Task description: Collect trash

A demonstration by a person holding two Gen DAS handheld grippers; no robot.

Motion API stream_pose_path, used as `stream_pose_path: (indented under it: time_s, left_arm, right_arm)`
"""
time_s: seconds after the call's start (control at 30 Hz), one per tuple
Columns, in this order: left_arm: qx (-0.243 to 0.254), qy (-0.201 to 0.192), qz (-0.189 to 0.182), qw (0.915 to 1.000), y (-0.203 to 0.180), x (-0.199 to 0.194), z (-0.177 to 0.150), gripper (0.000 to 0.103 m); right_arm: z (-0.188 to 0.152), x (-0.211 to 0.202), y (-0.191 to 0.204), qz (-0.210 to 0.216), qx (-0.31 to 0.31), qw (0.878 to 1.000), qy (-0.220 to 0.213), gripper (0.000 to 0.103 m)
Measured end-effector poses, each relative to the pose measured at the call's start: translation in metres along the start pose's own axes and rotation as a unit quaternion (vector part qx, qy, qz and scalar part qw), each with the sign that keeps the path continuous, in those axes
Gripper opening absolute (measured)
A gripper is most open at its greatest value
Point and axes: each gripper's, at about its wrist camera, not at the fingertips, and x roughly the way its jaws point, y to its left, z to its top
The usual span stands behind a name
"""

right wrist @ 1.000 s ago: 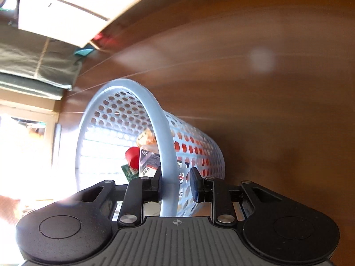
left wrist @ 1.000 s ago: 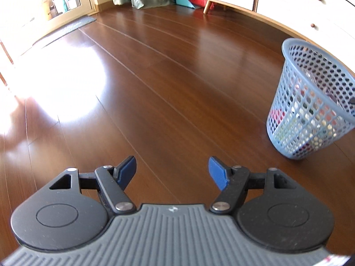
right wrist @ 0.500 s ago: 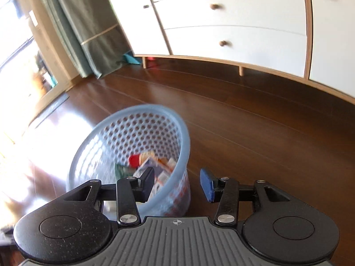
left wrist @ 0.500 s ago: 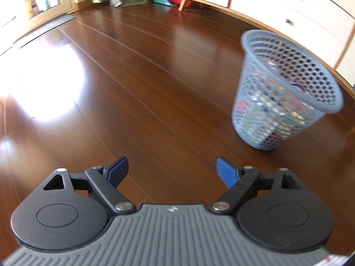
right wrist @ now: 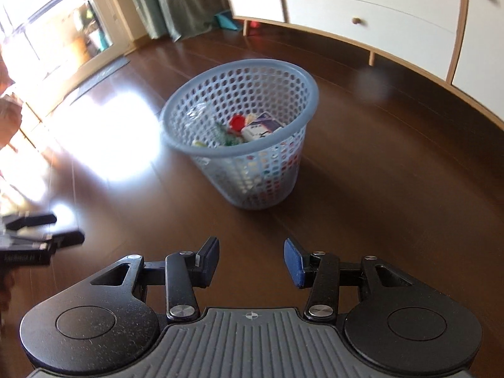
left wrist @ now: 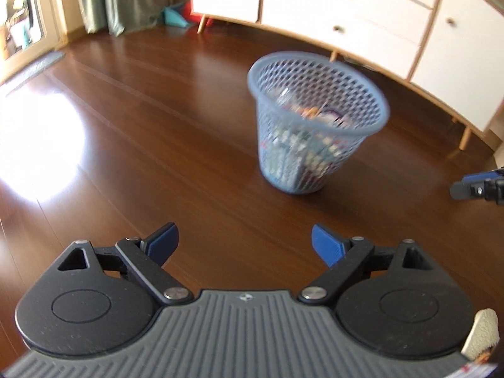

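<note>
Left wrist view blurs the basket (left wrist: 318,123), so the trash (right wrist: 252,129) inside is hard to read there; the right gripper (left wrist: 472,186) is cut off at the edge. A second ago this gripper clamped the basket rim; now it is free, jaws part open and empty, basket upright on the floor (right wrist: 378,173). Left gripper (left wrist: 245,245) gapes wide, empty. White drawers (right wrist: 378,9) stand far behind.

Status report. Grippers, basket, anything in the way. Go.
Left gripper open, empty. Right gripper open, empty. Blue basket upright on the wood floor, trash inside, clear of both grippers. Nothing in the way.
</note>
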Motion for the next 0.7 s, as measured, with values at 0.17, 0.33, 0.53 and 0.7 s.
stream_pose_path:
  time_s: [0.17, 0.33, 0.53, 0.7]
  left_arm:
    - [0.022, -0.039, -0.013, 0.9989, -0.017, -0.057, 0.023, 0.096]
    - [0.065, -0.080, -0.008, 0.9947, -0.034, -0.131, 0.049, 0.100]
    - [0.063, -0.141, -0.004, 0.9880, -0.054, -0.227, 0.055, 0.102]
    - [0.059, -0.151, -0.002, 0.9868, -0.074, -0.270, 0.027, 0.102]
  right_arm:
    - [0.006, -0.064, 0.026, -0.006, -0.026, 1.000, -0.016, 0.043]
    - [-0.004, -0.139, 0.056, -0.027, -0.054, 0.996, -0.066, 0.043]
    - [-0.039, -0.207, 0.091, -0.051, -0.051, 0.990, -0.121, 0.043]
    - [-0.066, -0.222, 0.099, -0.048, -0.025, 0.990, -0.126, 0.043]
